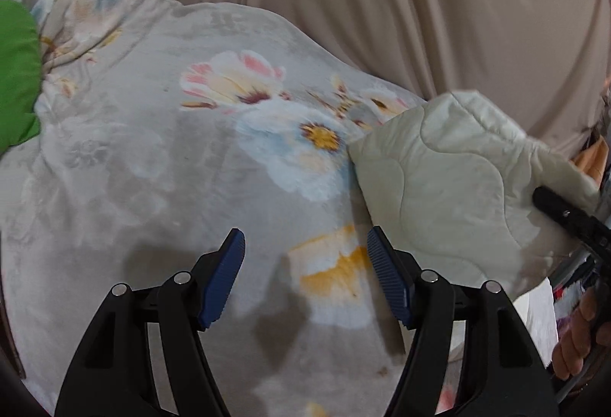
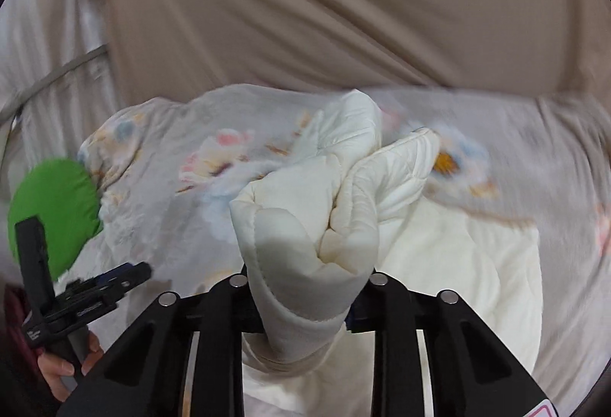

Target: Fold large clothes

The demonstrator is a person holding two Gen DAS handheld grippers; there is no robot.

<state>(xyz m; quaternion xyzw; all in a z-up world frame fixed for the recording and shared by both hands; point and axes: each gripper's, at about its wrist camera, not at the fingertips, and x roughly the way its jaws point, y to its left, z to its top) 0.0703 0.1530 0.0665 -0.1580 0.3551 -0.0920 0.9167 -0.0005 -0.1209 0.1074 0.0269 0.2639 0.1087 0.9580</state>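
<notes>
So the right gripper (image 2: 305, 306) has its jaws clamped on a thick bunched wad of the cream quilted garment (image 2: 305, 226). The fabric fills the whole gap between the fingers, bulges up past them, and splits into two puffy folds just beyond the tips. The rest of it spills down and to the right of the tongs, lying in a loose heap on the bed.

The left gripper (image 1: 305, 275) is wide open with nothing in it. Its blue ribbed pads (image 1: 223, 279) hang over bare blanket, casting a shadow on it, and the garment (image 1: 450, 188) sits off to its right and a bit farther away, not touching it. From the left wrist view you can see the quilted stitching, plus the right tongs' black finger poking in at the garment's right edge and the person's hand (image 1: 580, 333) on the handle near the frame edge.

Under everything is a plush grey floral blanket (image 1: 152, 149) with pink, blue and yellow flowers, rumpled toward the far left. A green cushion (image 2: 53, 210) sits at the left edge, touching the blanket. Behind it all hangs a beige curtain (image 2: 343, 16) in soft folds, with paler white fabric at far left.
</notes>
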